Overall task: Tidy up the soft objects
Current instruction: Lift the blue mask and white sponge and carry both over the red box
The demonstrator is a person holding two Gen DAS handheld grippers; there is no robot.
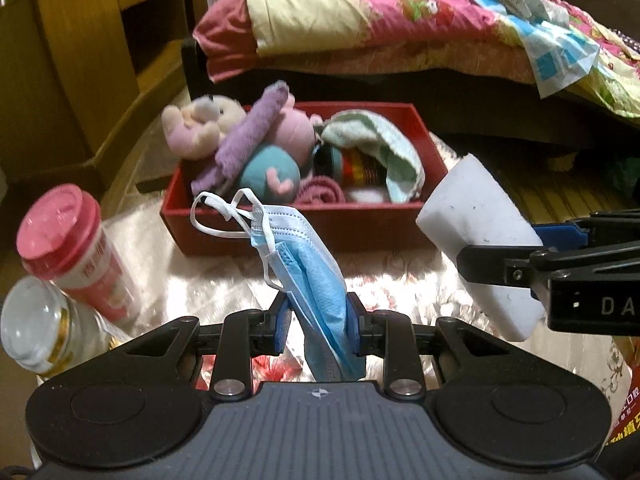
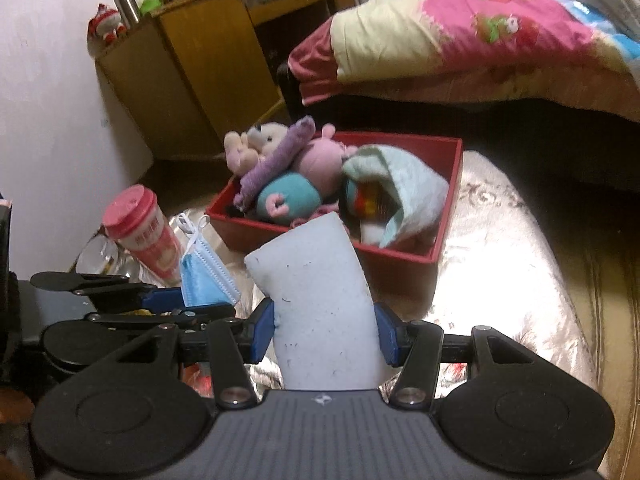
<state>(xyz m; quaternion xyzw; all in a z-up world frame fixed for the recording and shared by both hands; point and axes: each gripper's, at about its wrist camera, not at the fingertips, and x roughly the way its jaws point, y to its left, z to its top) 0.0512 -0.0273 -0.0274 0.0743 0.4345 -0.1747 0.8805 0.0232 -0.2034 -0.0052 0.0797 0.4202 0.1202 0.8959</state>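
Two grippers, one soft item clamped in each, above desk (image 1: 400,284).
Left gripper (image 1: 320,322): blue face mask (image 1: 316,276); right gripper (image 2: 326,332): white foam block (image 2: 320,292); one red box (image 1: 304,224): plush toys (image 1: 276,136), towel (image 1: 384,148).

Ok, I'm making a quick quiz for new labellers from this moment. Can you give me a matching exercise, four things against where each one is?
Things:
1. blue face mask
2. white sponge block
3. mint-green towel
4. pink-lidded cup

Places:
A. standing on the table, left of the red box
B. pinched between the left gripper's fingers
C. lying in the red box among the plush toys
D. clamped in the right gripper

Pairs: 1-B, 2-D, 3-C, 4-A
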